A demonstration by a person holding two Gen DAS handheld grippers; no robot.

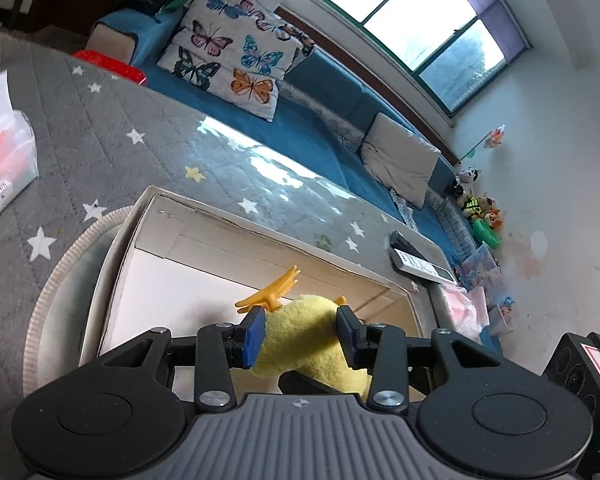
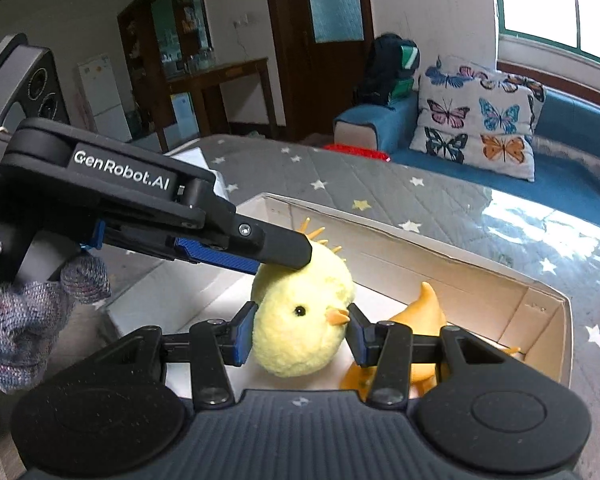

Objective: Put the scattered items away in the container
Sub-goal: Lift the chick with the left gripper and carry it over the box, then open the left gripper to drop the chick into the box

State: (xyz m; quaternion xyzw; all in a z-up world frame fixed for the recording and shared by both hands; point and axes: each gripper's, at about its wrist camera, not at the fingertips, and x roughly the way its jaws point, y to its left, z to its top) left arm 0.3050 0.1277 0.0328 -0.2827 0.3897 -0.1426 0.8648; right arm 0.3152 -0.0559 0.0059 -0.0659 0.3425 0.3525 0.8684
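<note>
So both grippers are on the same yellow plush chick, which hangs over the open white cardboard box. The left gripper has its blue pads pressed into the fuzzy body from both sides, so it's clamped on the chick, with the orange plastic feet sticking out just past the left pad. In the right wrist view that same gripper comes in from the upper left and one finger lies across the top of the chick's head.

The right gripper has a finger on each side of the chick, left pad against the fluff, right one just beside the beak. Whether it's really squeezing, I cannot tell.

Inside the box, just to the right of the chick, there's an orange rubber toy lying on the bottom. The box sits on a grey worktop cover with white and yellow stars. A remote control lies near the far corner of the box, and a plastic bag is off to the left.
</note>
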